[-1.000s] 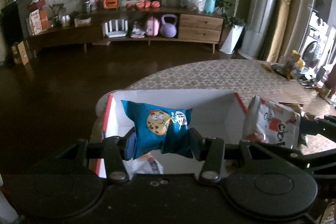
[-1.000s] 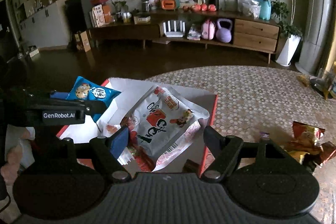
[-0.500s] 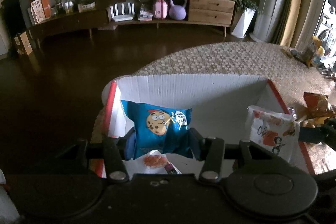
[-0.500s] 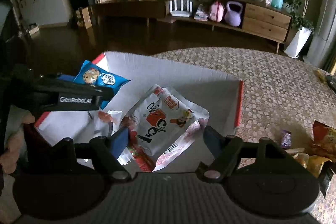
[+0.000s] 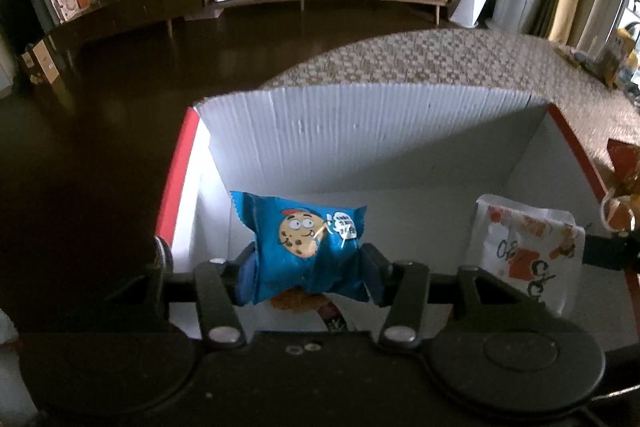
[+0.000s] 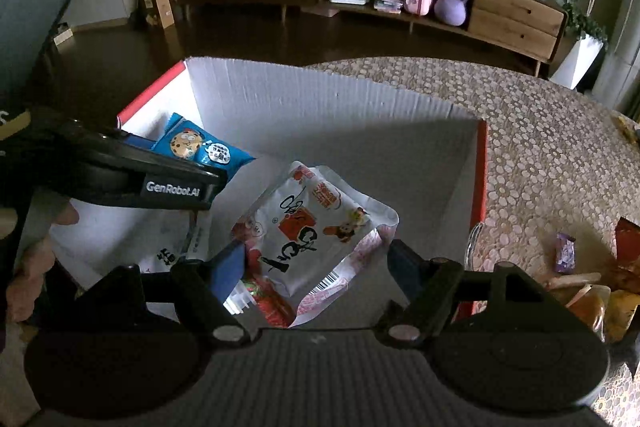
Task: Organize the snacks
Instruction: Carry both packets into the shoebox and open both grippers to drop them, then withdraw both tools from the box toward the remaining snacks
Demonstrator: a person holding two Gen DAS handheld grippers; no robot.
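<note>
Both grippers hold snack packets over the white box

The left gripper [image 5: 306, 277] is clamped on a blue cookie packet [image 5: 306, 239]; the right gripper [image 6: 316, 267] pinches a white snack bag [image 6: 316, 227], both inside the red-edged cardboard box [image 6: 320, 107] on the table [image 6: 540, 131]

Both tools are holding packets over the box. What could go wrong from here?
The left tool pinches only the lower part of the blue packet, so it might slip. The white packet in the right tool may land on the wrappers already in the box and sit unevenly.
</note>
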